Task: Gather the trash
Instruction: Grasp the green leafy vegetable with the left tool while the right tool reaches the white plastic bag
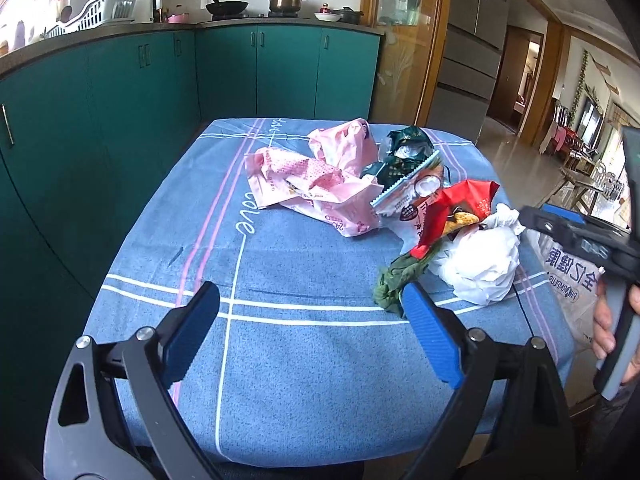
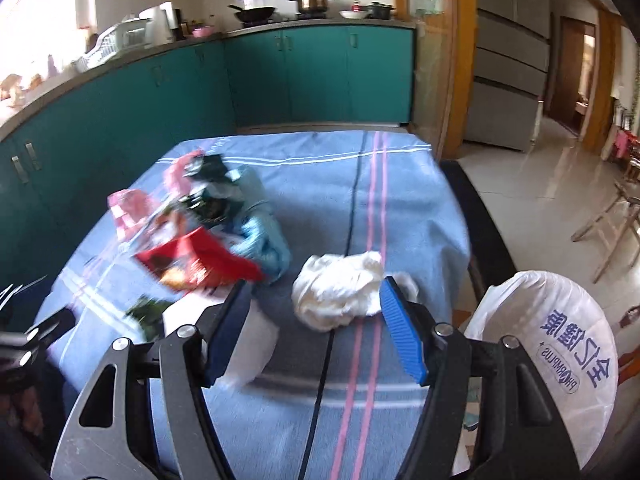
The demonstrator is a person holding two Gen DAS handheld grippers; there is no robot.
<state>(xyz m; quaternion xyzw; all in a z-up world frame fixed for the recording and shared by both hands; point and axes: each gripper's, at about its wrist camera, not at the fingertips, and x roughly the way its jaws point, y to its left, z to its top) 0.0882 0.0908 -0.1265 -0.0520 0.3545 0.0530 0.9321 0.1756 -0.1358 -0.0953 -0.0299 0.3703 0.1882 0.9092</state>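
Observation:
Trash lies on a table with a blue cloth: a pink wrapper, a dark green packet, a red snack bag, a green scrap and crumpled white tissue. My left gripper is open and empty above the cloth, near the green scrap. My right gripper is open and empty, just in front of a crumpled white tissue. The red bag lies to its left, blurred. A white plastic bag hangs open off the table's right edge.
Teal kitchen cabinets stand behind and left of the table, with pots on the counter. A fridge and a doorway are at the right. The white bag also shows in the left wrist view, beside the right gripper's handle.

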